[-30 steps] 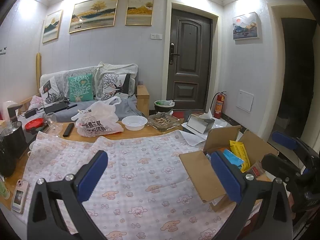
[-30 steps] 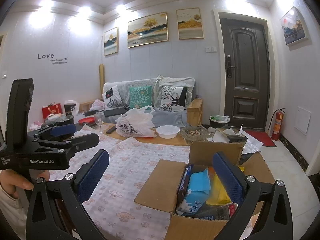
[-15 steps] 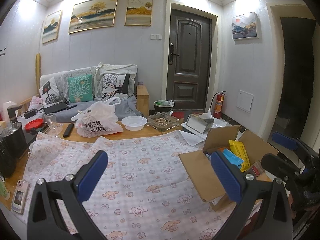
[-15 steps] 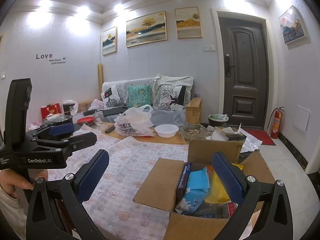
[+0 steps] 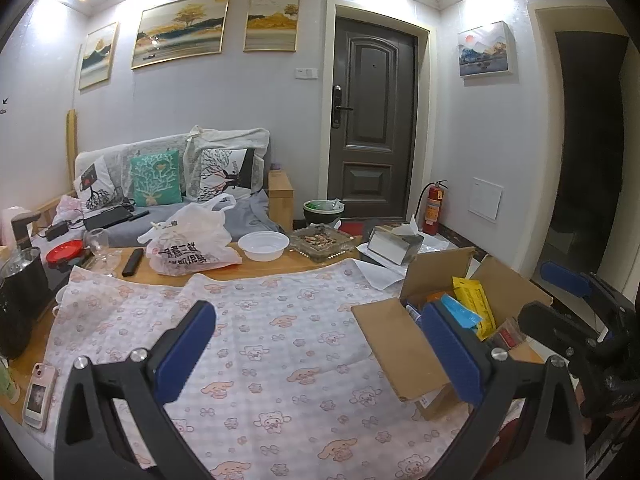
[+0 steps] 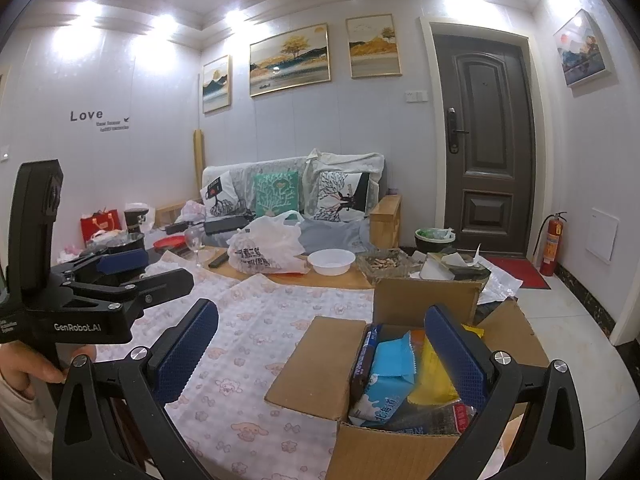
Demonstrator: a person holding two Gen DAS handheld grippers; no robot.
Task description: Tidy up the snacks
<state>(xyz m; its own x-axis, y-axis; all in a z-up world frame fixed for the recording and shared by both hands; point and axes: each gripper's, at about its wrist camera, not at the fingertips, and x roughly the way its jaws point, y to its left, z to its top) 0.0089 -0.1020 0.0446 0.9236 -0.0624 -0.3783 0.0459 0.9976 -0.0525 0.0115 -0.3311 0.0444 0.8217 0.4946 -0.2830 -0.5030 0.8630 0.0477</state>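
Note:
An open cardboard box (image 6: 320,364) stands at the table's right end, full of snack packets: a blue one (image 6: 390,380), a yellow one (image 6: 434,380) and darker ones. It also shows in the left wrist view (image 5: 400,344), with a yellow packet (image 5: 474,306) standing up in it. My right gripper (image 6: 320,356) is open and empty, held above the box's left flap. My left gripper (image 5: 320,352) is open and empty over the patterned tablecloth (image 5: 272,332), left of the box.
At the table's far side are a white plastic bag (image 5: 192,246), a white bowl (image 5: 263,245), a glass tray (image 5: 322,242), a tissue box (image 5: 394,244), a wine glass (image 5: 100,246) and a remote (image 5: 132,262). A phone (image 5: 38,396) and a black kettle (image 5: 18,292) are on the left.
Both grippers stay open. The right wrist view has drifted slightly, so the box sits a little lower and nearer. The left gripper has barely moved.

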